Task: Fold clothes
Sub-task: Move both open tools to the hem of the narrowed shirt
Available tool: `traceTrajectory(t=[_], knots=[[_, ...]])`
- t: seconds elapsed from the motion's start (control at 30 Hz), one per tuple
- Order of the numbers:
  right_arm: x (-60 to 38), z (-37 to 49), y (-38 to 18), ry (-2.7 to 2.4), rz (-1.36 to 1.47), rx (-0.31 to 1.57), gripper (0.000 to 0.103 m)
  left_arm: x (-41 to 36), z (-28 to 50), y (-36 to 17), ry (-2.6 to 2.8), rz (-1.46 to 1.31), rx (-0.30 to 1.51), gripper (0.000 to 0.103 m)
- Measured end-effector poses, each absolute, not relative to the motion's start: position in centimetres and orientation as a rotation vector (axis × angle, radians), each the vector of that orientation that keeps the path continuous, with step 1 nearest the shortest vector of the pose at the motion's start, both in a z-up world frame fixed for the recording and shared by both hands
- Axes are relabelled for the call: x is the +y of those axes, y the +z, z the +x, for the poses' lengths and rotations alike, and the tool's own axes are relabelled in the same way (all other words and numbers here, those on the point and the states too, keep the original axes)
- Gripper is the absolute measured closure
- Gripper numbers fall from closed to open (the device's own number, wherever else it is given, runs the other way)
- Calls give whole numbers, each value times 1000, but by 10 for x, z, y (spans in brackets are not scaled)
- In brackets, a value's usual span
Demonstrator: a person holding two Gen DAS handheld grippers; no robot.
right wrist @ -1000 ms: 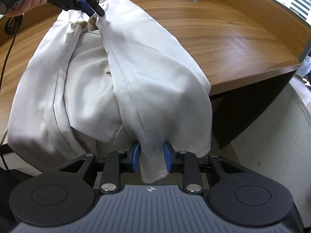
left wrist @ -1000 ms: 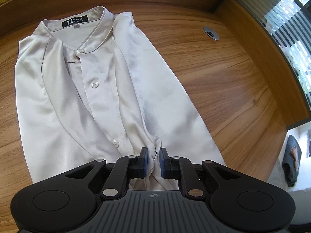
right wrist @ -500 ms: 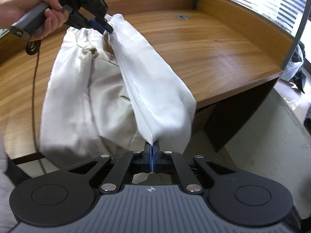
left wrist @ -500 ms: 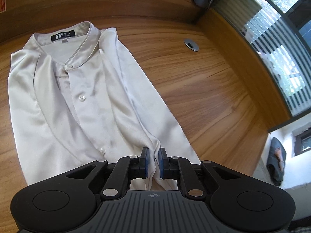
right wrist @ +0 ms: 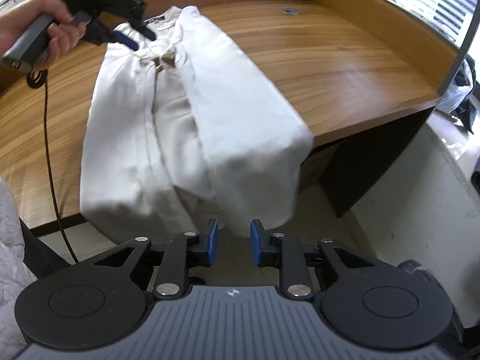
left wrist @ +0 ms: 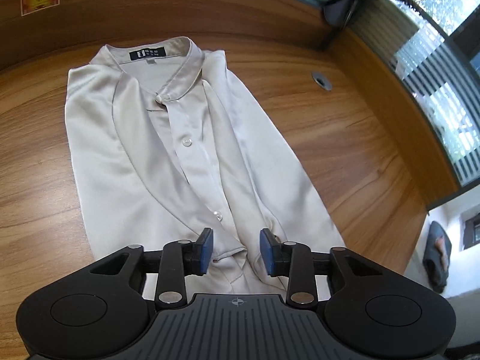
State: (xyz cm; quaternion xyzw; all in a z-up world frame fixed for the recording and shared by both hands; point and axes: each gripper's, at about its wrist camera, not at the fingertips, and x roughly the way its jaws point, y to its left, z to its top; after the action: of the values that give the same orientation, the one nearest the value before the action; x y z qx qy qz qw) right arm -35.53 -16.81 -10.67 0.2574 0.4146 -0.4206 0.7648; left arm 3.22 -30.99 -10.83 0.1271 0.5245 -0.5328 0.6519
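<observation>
Fingers of the left gripper (left wrist: pixel 236 250) and the right gripper (right wrist: pixel 231 241) have just been opening and now stand apart, pads off the cloth, nothing held; half a second ago both pinched the satin shirt (left wrist: pixel 168 156). It lies buttoned on the desk (left wrist: pixel 345 138), hem overhanging the near edge, so this side fold looks released

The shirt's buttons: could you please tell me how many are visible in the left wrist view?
3 on the shirt: one at the collar, one mid-placket, one lower, just above the left tongs. More may be hidden under folds.
</observation>
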Motion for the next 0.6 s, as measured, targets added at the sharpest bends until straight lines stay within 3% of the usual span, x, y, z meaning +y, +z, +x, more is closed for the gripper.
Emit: traceTrajectory(t=[0.13,0.3,0.4,0.6], knots=[[-182,-366,-92,-936,554,877,69,-302,33,-102,-1229,279,1163,58],[-202,-376,-75,-925,520,851,59,-281,30,-89,-1297,249,1129,56],[-219,-382,-67,-905,497,842,52,-263,21,-80,-1362,267,1062,46],[-264,-402,-60,-802,482,805,45,-220,-4,-65,-1415,319,910,42]])
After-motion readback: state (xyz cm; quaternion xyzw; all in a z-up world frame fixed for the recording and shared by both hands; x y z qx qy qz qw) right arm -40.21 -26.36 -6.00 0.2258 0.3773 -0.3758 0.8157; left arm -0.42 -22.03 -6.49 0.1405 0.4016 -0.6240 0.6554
